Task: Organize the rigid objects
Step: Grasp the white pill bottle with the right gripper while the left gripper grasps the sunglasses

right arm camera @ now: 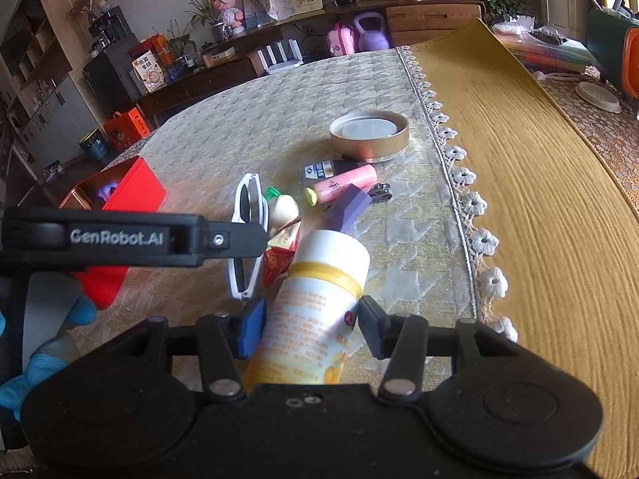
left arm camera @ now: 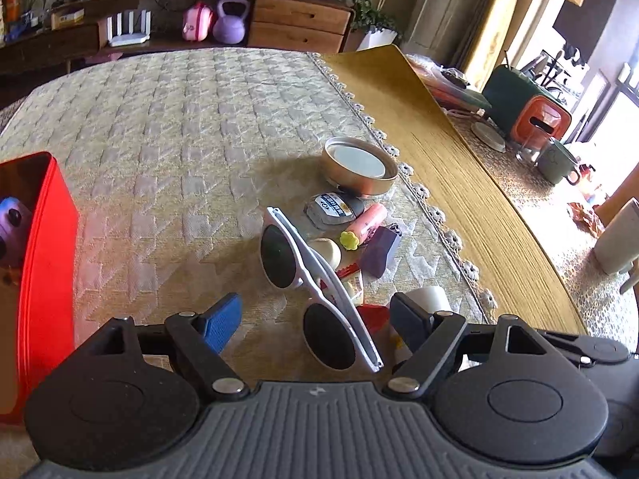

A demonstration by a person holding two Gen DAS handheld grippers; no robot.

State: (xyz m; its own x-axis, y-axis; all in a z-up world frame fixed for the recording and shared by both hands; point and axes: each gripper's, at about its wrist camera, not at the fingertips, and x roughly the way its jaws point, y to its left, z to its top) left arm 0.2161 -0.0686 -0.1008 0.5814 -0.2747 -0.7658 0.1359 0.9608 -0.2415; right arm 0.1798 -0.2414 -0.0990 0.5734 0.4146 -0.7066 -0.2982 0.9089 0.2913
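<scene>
On the table, right gripper (right arm camera: 311, 329) clamped on the white bottle (right arm camera: 315, 307), left gripper (left arm camera: 315, 319) open above the white sunglasses (left arm camera: 315, 283); next: carry to the red box (left arm camera: 44, 279).

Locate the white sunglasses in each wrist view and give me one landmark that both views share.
Left wrist view: the white sunglasses lie lower centre, running diagonally on the tablecloth, with the near lens between the open left gripper's fingers.
Right wrist view: they lie left of centre, seen edge-on, partly behind the left gripper's black arm.
Shared landmark: the round gold tin beyond the pile.
</scene>
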